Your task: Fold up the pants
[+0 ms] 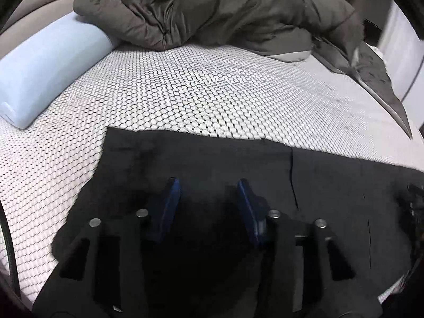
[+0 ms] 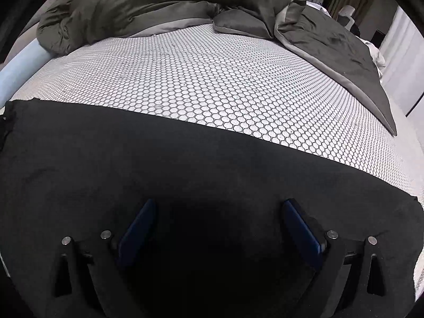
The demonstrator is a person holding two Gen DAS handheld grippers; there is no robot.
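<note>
The black pants (image 1: pixel 201 159) lie flat on the bed's honeycomb-patterned mattress cover (image 1: pixel 198 87). In the left wrist view their left end and far edge show, with a seam line to the right. My left gripper (image 1: pixel 208 182) is open just above the fabric, blue pads apart, holding nothing. In the right wrist view the pants (image 2: pixel 159 153) spread across the whole lower half, far edge running diagonally. My right gripper (image 2: pixel 218 204) is wide open above the cloth, empty. The other gripper shows dimly at the left wrist view's right edge (image 1: pixel 413 201).
A rumpled olive-grey duvet (image 1: pixel 212 8) is heaped along the far side of the bed and trails down the right side (image 2: pixel 344 53). A pale blue bolster pillow (image 1: pixel 45 74) lies at the left. The patterned mattress cover (image 2: pixel 212 79) stretches between pants and duvet.
</note>
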